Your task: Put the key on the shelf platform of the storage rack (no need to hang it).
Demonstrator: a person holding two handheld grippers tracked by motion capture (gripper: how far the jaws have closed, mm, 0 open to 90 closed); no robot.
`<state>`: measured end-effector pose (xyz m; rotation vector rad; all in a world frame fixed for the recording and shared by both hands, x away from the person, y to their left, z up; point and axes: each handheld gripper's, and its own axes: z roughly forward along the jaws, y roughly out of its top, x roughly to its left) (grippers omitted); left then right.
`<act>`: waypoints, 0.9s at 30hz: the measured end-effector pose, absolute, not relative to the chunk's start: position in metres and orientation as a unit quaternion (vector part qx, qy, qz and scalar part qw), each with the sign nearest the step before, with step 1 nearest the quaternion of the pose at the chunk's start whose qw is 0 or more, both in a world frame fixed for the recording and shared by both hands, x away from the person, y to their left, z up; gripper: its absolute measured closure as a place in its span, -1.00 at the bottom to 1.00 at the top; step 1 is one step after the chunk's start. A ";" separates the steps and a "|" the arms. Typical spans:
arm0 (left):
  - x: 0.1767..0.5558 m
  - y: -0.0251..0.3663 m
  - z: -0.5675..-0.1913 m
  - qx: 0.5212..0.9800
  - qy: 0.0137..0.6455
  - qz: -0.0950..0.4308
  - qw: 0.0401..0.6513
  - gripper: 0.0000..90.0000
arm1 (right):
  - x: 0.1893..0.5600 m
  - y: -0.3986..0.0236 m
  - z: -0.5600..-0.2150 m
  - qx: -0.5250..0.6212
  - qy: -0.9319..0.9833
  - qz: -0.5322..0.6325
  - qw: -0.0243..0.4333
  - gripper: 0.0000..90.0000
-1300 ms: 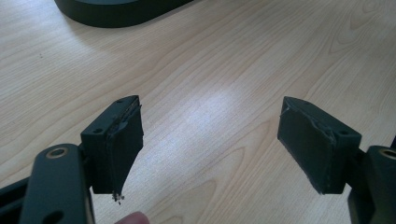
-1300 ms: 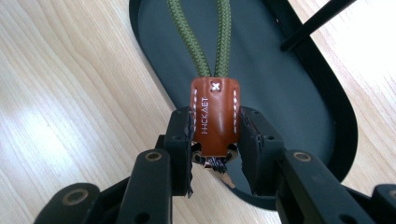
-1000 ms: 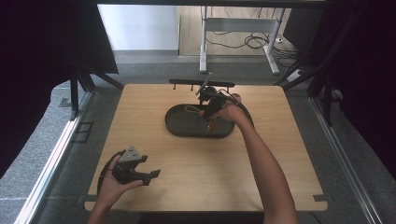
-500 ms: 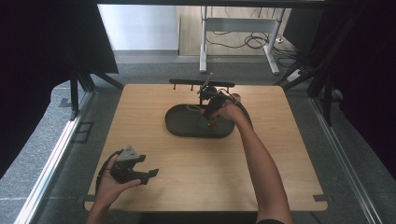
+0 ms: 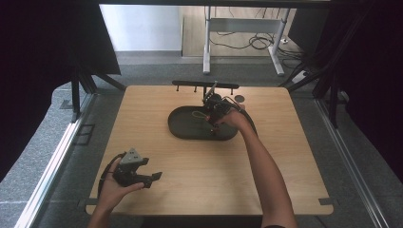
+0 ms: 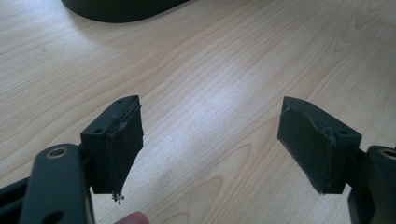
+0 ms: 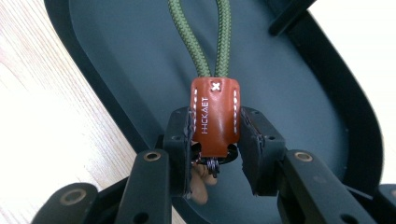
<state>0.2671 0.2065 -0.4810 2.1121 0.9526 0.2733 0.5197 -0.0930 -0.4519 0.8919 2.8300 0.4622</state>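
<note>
A key fob with a brown leather tab (image 7: 215, 116) and a green cord loop (image 7: 201, 42) hangs over a dark oval tray (image 7: 299, 98). My right gripper (image 7: 215, 140) is shut on the leather tab, its pads pressing both sides. In the high view the right gripper (image 5: 210, 114) is low over the tray's (image 5: 180, 133) right half, and the green loop (image 5: 197, 114) lies toward the tray's middle. My left gripper (image 5: 151, 179) rests in a hand near the table's front left, open. Its jaws (image 6: 210, 140) stand wide apart over bare wood.
A black bar rack (image 5: 204, 85) with pegs stands at the table's back edge behind the tray. A small round black disc (image 5: 240, 98) lies right of it. The tray's edge (image 6: 121, 7) shows far ahead of the left gripper. Table legs and cables are on the floor beyond.
My right gripper has sunk a little toward the tray with the key fob in it. The left gripper has stayed put.
</note>
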 end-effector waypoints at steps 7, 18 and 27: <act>0.267 0.207 -0.481 0.832 0.376 0.108 0.393 -0.50 | 0.516 -0.088 -0.456 0.287 0.942 0.156 0.069 0.36; 0.267 0.205 -0.480 0.834 0.372 0.109 0.391 -0.49 | 0.508 -0.093 -0.448 0.284 0.941 0.170 0.070 0.29; 0.267 0.205 -0.480 0.834 0.373 0.110 0.391 -0.50 | 0.500 -0.098 -0.440 0.283 0.938 0.186 0.077 0.28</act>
